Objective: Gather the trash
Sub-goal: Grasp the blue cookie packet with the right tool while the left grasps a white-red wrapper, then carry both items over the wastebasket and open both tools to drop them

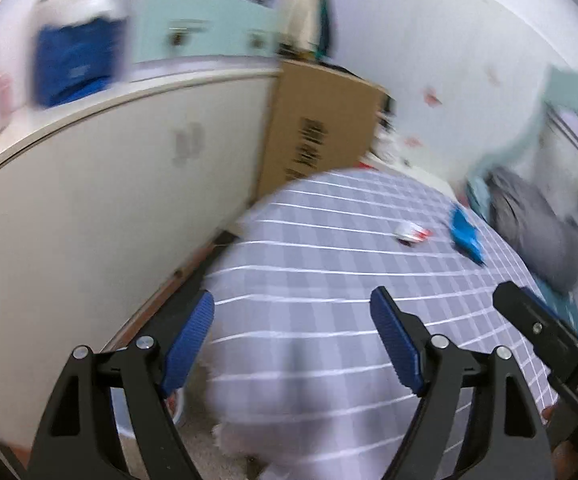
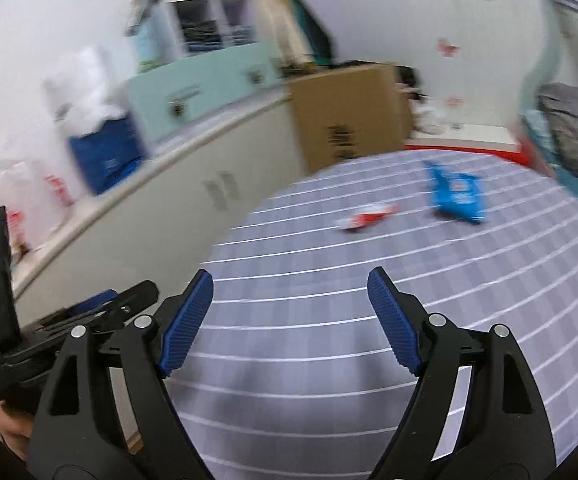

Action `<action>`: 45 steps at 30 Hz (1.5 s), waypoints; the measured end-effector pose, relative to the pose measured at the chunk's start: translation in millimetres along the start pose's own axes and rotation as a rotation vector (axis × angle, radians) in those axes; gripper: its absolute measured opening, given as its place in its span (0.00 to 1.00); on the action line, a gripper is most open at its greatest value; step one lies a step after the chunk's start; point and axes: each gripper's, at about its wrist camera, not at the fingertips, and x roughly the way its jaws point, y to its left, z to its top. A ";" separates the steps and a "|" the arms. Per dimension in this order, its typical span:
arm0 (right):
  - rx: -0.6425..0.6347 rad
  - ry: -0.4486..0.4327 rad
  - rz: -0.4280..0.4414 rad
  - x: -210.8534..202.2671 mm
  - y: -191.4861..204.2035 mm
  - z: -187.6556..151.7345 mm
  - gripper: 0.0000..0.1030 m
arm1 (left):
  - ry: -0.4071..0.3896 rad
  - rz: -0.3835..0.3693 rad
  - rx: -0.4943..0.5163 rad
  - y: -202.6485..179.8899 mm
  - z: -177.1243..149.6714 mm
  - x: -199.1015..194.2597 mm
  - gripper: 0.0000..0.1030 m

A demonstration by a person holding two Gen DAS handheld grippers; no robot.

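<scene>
A blue snack wrapper [image 2: 456, 196] and a small red and white wrapper [image 2: 369, 218] lie on a bed with a grey checked cover [image 2: 369, 300]. Both also show in the left wrist view, the blue one [image 1: 466, 236] and the red and white one [image 1: 412, 234]. My left gripper [image 1: 293, 340] is open and empty over the bed's near left edge. My right gripper [image 2: 291, 320] is open and empty over the near part of the bed, well short of both wrappers. The views are motion-blurred.
A long white cabinet [image 1: 109, 200] runs along the bed's left side, with a blue bag [image 2: 105, 156] and plastic bags on top. A cardboard box [image 2: 349, 112] stands at the bed's far end. A grey pillow [image 2: 577, 132] lies at the far right.
</scene>
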 end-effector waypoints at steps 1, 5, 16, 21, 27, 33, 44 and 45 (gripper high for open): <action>0.011 0.004 -0.020 1.4 -14.0 2.7 0.77 | 0.007 -0.008 0.023 -14.1 2.8 9.7 0.76; 0.057 0.047 -0.094 15.9 -69.1 15.7 0.77 | 0.006 -0.035 0.155 -69.1 15.6 48.4 0.76; 0.199 0.121 -0.157 76.1 -146.8 47.1 0.77 | 0.084 0.033 0.361 -142.8 50.7 146.5 0.75; 0.216 0.171 -0.173 112.7 -161.2 61.3 0.78 | 0.136 0.018 0.377 -149.9 54.0 170.8 0.53; 0.182 0.238 -0.196 144.2 -162.9 71.0 0.78 | 0.167 -0.016 0.348 -145.0 52.8 186.4 0.30; 0.088 0.251 -0.233 151.7 -150.6 70.9 0.39 | 0.134 -0.013 0.268 -127.0 58.6 179.6 0.26; 0.063 0.219 -0.138 124.3 -115.4 55.0 0.05 | 0.052 -0.003 0.184 -69.3 53.4 118.3 0.25; 0.053 0.205 -0.120 116.7 -103.7 53.0 0.05 | 0.044 -0.001 0.173 -62.2 51.7 111.1 0.25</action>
